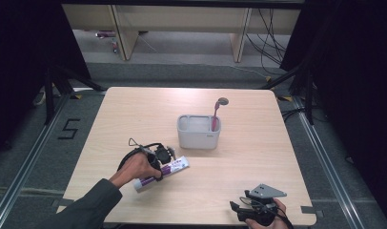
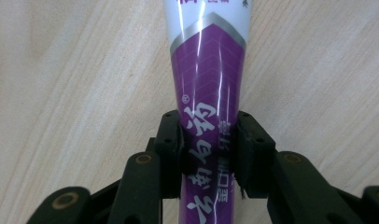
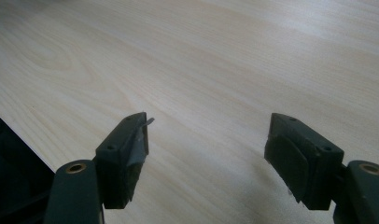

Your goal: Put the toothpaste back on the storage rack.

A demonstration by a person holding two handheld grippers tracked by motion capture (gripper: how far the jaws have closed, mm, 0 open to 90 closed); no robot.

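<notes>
Toothpaste tube (image 2: pixel 208 88), glossy purple and white, lies pinched in left claw (image 2: pixel 208 154).

High view overlooks table (image 1: pixel 258 157); tongs views hug it.

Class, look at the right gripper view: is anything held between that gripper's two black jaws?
No: the right gripper has its jaws standing wide apart over the bare wooden table, with nothing between them.
</notes>
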